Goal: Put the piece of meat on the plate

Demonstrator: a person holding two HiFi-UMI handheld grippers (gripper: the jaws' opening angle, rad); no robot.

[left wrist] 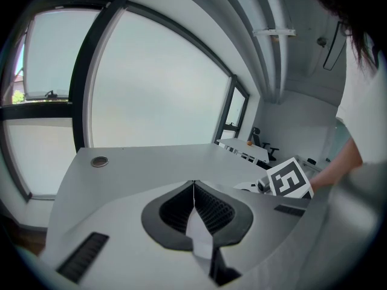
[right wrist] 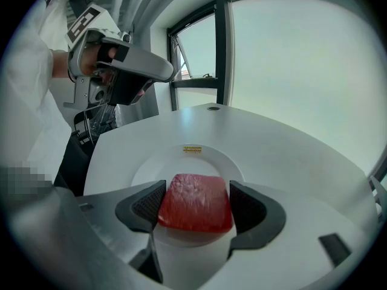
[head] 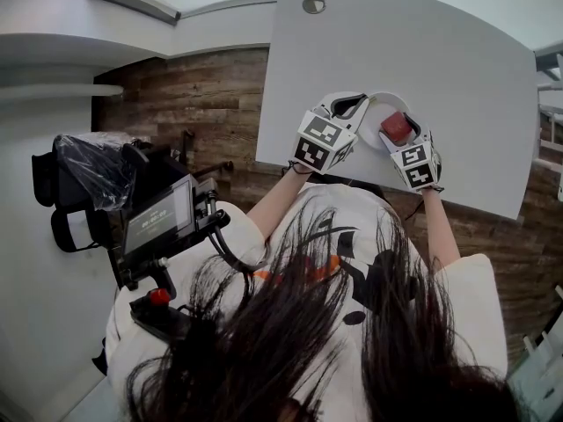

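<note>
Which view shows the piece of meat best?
The right gripper view: the piece of meat fills the centre, between the right gripper's fingers over the plate. The head view shows it only as a small red patch; the left gripper view shows none of it.

- Head view: I see only an arc of the plate (head: 384, 100); the left gripper (head: 361, 100), the right gripper (head: 398, 131) and the piece of meat (head: 395, 125) cover the rest.
- Right gripper view: the piece of meat hides the plate's middle, so I can't tell whether its underside touches.
- The yellow mark (right wrist: 192, 149) on the rim is too small to read.
- Left gripper view: the right gripper's marker cube (left wrist: 289, 180) hides most of the plate.
</note>
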